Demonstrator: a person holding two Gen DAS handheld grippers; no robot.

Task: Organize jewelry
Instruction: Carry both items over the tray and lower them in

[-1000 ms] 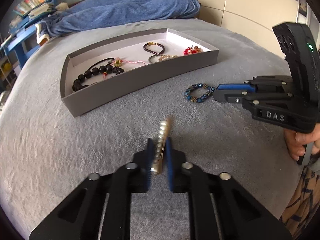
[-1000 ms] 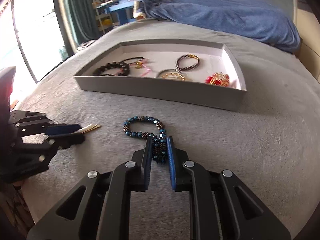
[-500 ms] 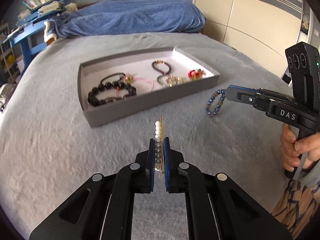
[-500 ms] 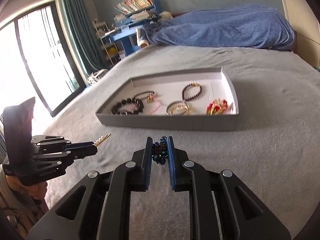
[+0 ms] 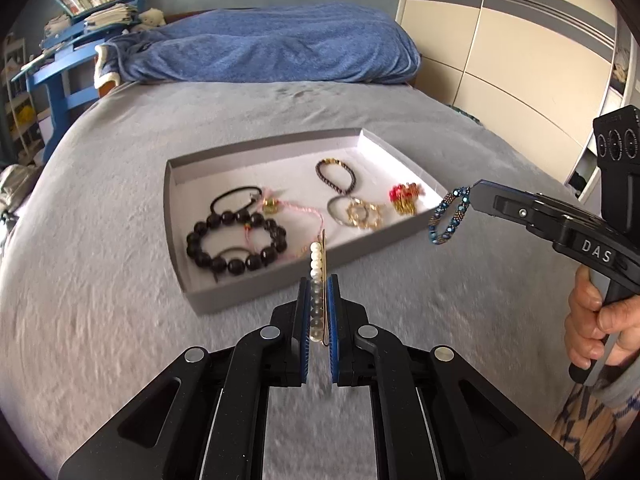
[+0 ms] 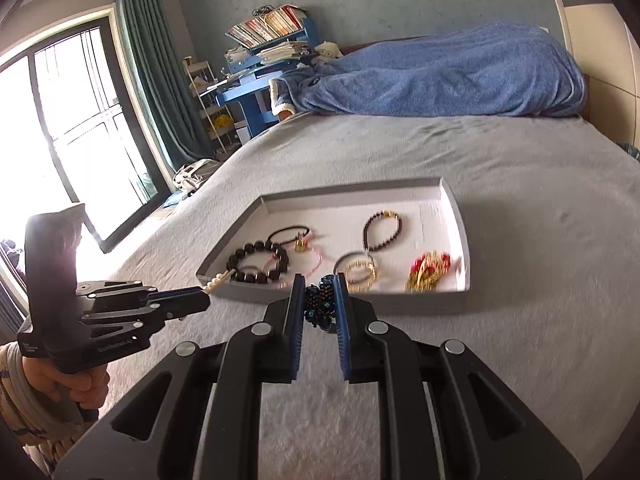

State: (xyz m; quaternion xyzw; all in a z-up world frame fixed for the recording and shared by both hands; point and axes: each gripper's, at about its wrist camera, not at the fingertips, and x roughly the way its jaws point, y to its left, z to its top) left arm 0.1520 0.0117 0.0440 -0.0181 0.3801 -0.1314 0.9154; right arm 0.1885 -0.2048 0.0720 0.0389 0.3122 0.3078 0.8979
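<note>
Tray [image 5: 256, 296] held approx 5 pcs; left claw [image 5: 319, 300] clamped pearl clip [image 5: 317, 264], right claw [image 6: 320, 300] clamped blue bracelet [image 5: 448, 218] at 3 o'clock, both undelivered

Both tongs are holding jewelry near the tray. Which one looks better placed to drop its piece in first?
Probably the left tongs: their pearl clip already overlaps the gray tray's near wall. The blue bracelet hangs just outside its corner.

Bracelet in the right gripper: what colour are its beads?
Blue with bronze-brown beads; clearest in the left wrist view.
</note>
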